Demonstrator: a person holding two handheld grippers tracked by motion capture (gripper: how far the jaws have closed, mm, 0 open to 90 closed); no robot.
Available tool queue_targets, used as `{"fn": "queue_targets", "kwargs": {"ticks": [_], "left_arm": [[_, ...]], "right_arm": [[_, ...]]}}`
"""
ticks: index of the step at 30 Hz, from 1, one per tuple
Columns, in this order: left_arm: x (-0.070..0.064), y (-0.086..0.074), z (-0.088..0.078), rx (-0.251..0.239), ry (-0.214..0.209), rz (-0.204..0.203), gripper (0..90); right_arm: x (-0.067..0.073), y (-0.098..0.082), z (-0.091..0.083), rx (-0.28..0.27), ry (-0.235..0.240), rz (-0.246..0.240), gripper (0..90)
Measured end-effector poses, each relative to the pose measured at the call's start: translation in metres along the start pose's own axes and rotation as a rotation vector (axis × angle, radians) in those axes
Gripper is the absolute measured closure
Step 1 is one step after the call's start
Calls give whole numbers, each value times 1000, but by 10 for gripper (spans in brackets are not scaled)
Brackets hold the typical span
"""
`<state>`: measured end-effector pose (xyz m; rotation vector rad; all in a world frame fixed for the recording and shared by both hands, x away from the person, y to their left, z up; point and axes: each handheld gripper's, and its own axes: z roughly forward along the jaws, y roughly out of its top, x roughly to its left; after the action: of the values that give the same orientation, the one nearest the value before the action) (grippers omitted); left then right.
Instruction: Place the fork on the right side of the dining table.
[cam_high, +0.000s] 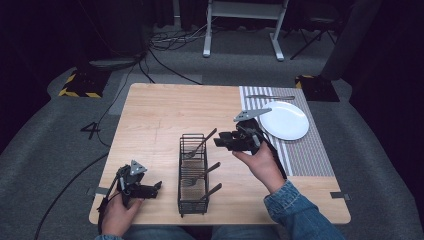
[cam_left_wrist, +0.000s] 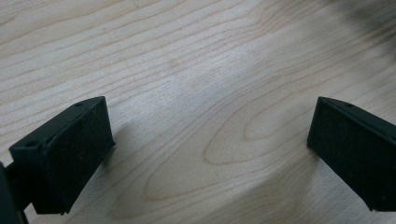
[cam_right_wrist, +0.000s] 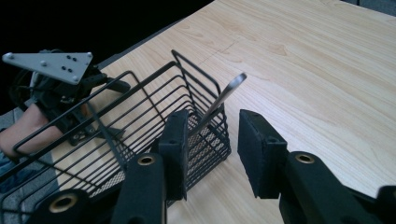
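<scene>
Nearest the person, the left tongs (cam_high: 156, 187) rest on the pale wooden table (cam_high: 155, 115), jaws spread wide and empty. Beside them stands the black wire cutlery basket (cam_high: 193, 176) holding three metal forks (cam_high: 200, 145). Just beyond its far end the right tongs (cam_high: 218, 141) hover, parted, gripping nothing. Farther right lies a round white plate (cam_high: 284, 120) on a striped grey placemat (cam_high: 310, 150).

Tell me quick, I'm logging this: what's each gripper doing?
Left gripper: open, nothing held.
Right gripper: open, nothing held.
</scene>
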<state>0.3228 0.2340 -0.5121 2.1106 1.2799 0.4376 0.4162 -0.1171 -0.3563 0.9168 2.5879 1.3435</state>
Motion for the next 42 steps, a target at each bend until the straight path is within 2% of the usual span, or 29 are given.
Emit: {"fn": "queue_targets", "kwargs": {"ticks": [1,4,8,9,11,12,13,14,15,16,17,18,19,21,22,23,25,28,34,42], "left_arm": [[0,0,0,0,0,0,2],[0,0,0,0,0,0,2],[0,0,0,0,0,0,2],[0,0,0,0,0,0,2],[0,0,0,0,0,0,2],[0,0,0,0,0,0,2],[0,0,0,0,0,0,2],[0,0,0,0,0,0,2],[0,0,0,0,0,0,2],[0,0,0,0,0,0,2],[0,0,0,0,0,0,2],[0,0,0,0,0,0,2],[0,0,0,0,0,0,2],[0,0,0,0,0,0,2],[0,0,0,0,0,0,2],[0,0,0,0,0,0,2],[0,0,0,0,0,0,2],[0,0,0,1,0,3,2],[0,0,0,0,0,0,2],[0,0,0,0,0,0,2]], "right_arm": [[-2,3,6,7,-3,2,635],[-3,5,11,4,-5,5,635],[-8,9,19,-2,0,33,668],[-10,9,21,-5,12,35,694],[-12,10,23,-18,27,49,692],[-12,10,23,-39,6,31,489],[-10,10,24,-60,-69,-2,569],[-10,10,24,-60,-69,-2,569],[-10,12,24,-62,-51,-12,621],[-10,12,24,-62,-51,-12,621],[-10,15,27,-19,-21,35,687],[-10,15,27,-19,-21,35,687],[-10,15,28,-11,-7,46,745],[-10,15,28,-11,11,56,774],[-10,15,28,-11,11,56,774],[-11,15,28,-14,34,76,792],[-12,15,27,-16,50,92,811],[-10,14,25,-23,58,95,838],[-1,17,16,-44,57,72,862],[12,25,-6,-79,55,34,863]]}}
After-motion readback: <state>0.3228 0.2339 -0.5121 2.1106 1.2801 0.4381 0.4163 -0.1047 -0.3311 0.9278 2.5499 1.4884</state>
